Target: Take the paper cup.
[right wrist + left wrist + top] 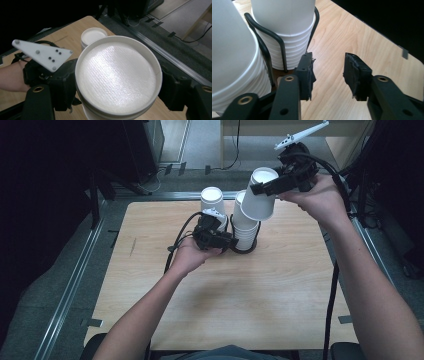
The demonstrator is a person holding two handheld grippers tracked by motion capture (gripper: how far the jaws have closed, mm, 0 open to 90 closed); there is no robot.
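On the far half of the pale wood-grain desk (215,285) stands a black wire holder (245,245) carrying a nested stack of white paper cups (244,227), bottoms up. Just left of it, at the far edge, a second stack of cups (212,202) stands with its flat bottom facing up. The near half of the desk is bare wood with rounded corners, a faint dark mark left of centre.

The right tool (280,182) is raised above and right of the holder, its jaws pinching a single white cup (260,195) that hangs upside down, tilted, clear of the stack. In the right gripper view the cup's recessed, finely textured bottom faces the camera between the two black jaws.

The left tool (222,240) rests low beside the holder's left side. In the left gripper view its jaws are spread with bare wood between them; the left jaw sits just beside the wire holder (277,42), which curves around the cup stack (287,32).

Beyond the desk lie a grey floor, a metal rail (165,196) along the far edge, taped-down cables, and light wooden furniture at far right. Dark equipment fills the left.
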